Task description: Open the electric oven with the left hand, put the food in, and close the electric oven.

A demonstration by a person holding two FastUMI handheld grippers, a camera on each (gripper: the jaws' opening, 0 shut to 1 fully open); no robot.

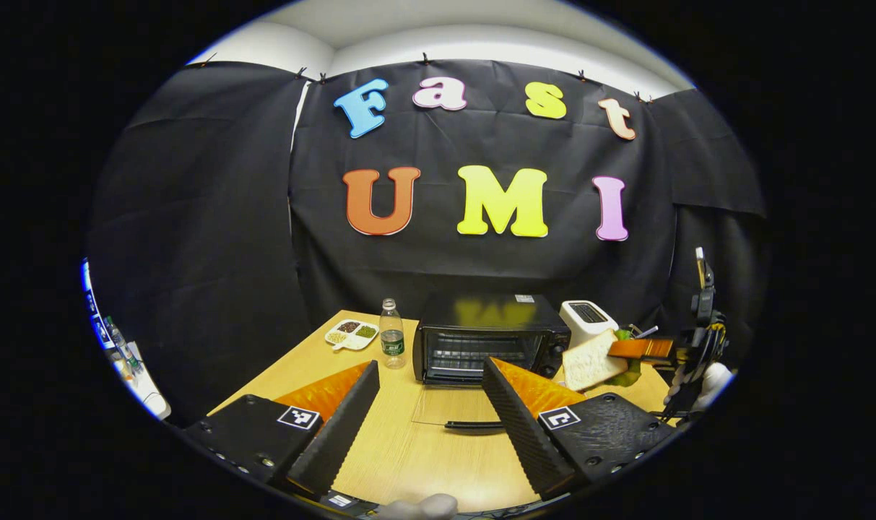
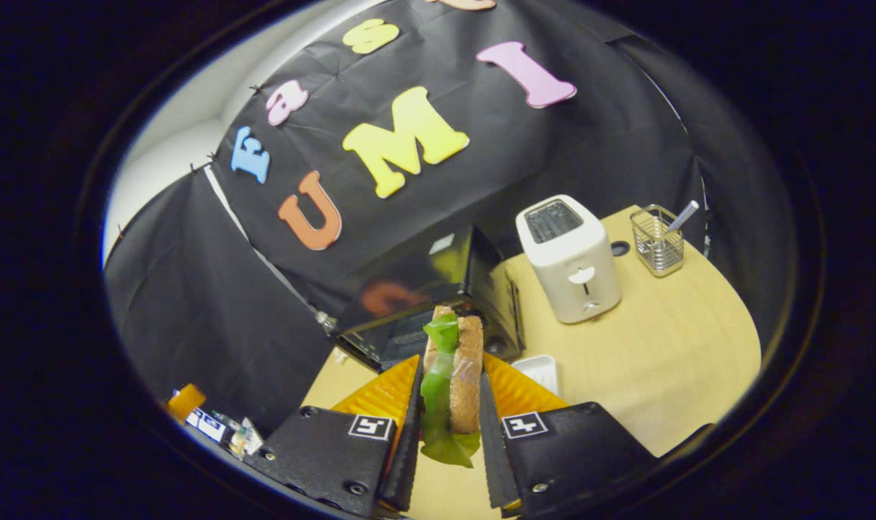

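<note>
The electric oven (image 1: 489, 338) stands mid-table with its glass door (image 1: 452, 414) dropped flat in front of it. Right of the oven, my right gripper (image 2: 448, 404) clamps a sandwich (image 2: 452, 375) of bread and lettuce. My left gripper (image 1: 429, 408), fingers spread and empty, hovers over the door. I judge the sandwich should go in level, clear of the toaster (image 2: 569, 258) beside the oven.

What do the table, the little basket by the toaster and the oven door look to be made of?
Table: pale wood or wood-look laminate, with a faint grain and matte finish. Basket: shiny metal wire, open mesh you can see through. Oven door, lying open: probably clear glass, since the tabletop shows through it, with a dark handle.
</note>
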